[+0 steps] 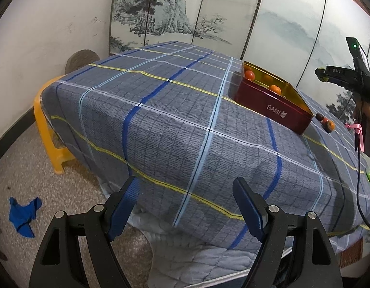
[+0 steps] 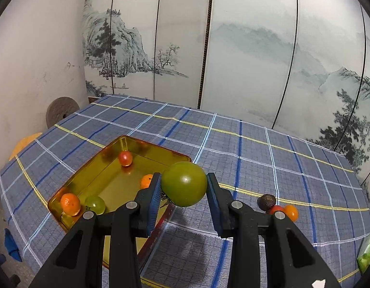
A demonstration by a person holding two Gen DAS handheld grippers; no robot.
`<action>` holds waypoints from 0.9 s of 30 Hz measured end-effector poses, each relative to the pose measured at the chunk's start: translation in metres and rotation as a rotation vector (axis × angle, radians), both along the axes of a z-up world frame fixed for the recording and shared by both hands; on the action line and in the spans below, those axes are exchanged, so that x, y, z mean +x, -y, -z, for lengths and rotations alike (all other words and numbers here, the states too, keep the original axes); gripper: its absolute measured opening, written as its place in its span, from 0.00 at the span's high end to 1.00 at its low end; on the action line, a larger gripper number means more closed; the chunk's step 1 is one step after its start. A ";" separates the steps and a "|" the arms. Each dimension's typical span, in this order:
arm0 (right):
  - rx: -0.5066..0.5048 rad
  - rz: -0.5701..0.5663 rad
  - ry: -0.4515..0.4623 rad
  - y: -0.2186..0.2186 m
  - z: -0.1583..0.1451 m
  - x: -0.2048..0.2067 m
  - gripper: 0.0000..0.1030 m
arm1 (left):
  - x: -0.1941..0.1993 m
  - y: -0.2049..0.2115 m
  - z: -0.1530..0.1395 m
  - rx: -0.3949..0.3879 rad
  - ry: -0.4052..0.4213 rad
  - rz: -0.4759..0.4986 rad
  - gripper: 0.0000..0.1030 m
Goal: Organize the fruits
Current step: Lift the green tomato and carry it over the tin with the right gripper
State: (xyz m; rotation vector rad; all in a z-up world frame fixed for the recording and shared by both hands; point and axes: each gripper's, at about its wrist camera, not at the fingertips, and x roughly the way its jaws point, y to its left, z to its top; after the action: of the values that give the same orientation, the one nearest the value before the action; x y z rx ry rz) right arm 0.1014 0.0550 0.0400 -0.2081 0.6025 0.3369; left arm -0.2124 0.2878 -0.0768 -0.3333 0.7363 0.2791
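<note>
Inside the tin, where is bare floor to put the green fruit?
The tin's middle is bare, between the red fruit at the far wall and the near corner, crowded by a mandarin and green grape. Another mandarin sits beside the right gripper.

A tin box (image 2: 136, 144) sits on the table (image 2: 257, 148), left of the middle in the right wrist view. In the box lie four small fruits (image 2: 125, 158), spread toward its corners. A big round fruit (image 2: 184, 183) is held above the box's right edge, between the fingers of the right gripper (image 2: 183, 193). Right of the box, three little fruits (image 2: 267, 202) lie clustered on the cloth. Behind the table stands a folding screen (image 2: 233, 48).
</note>
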 end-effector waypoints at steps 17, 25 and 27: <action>-0.039 -0.004 -0.003 -0.014 0.007 0.000 0.67 | -0.004 -0.016 0.009 -0.030 -0.001 -0.028 0.22; -0.063 -0.009 -0.006 -0.026 0.011 -0.002 0.67 | -0.006 -0.024 0.014 -0.042 -0.002 -0.040 0.22; -0.069 -0.014 -0.009 -0.030 0.013 -0.002 0.67 | -0.007 -0.027 0.015 -0.047 -0.003 -0.045 0.22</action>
State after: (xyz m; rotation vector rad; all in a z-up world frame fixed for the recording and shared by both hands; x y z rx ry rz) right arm 0.0994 0.0850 0.0274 -0.2770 0.6227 0.3306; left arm -0.2193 0.3150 -0.0920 -0.3944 0.7394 0.3055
